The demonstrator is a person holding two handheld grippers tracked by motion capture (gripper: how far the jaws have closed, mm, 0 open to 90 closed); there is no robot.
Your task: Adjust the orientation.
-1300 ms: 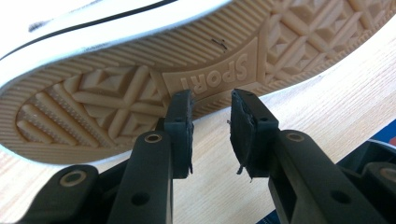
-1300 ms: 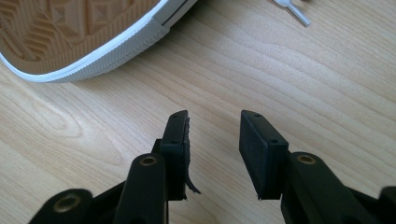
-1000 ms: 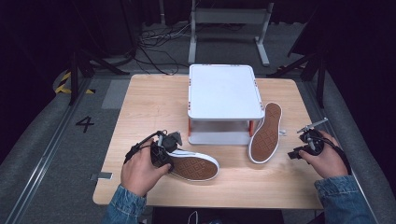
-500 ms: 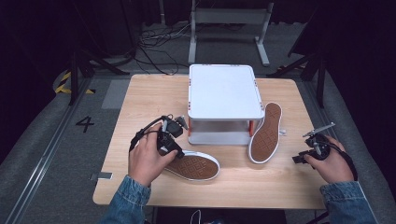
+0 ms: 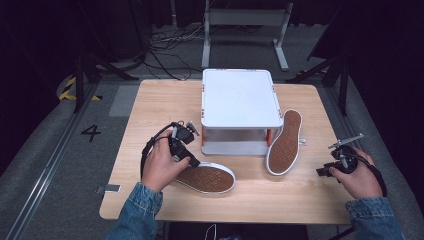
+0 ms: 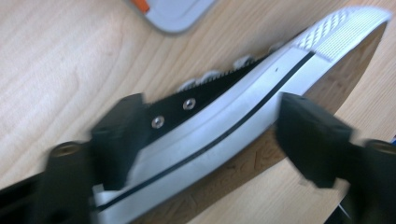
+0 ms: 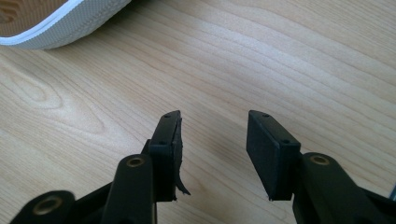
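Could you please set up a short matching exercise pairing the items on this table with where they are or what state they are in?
Things:
1. near shoe
2. far shoe
3. white stand
4. right hand-held gripper

States:
A. open over bare wood
B. leaning on the stand's right side, sole showing
C. between the left hand-held gripper's open jaws
D. middle of the table

Pairs: 1-C, 2-B, 3-D, 4-A

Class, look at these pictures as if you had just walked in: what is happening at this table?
A person works at a wooden table with a handheld gripper in each hand. The left gripper has its fingers open on either side of a shoe lying sole-up near the front edge; they have not closed on it. The right gripper hangs open over bare wood at the right. A second shoe leans sole-out against a white stand in the middle.
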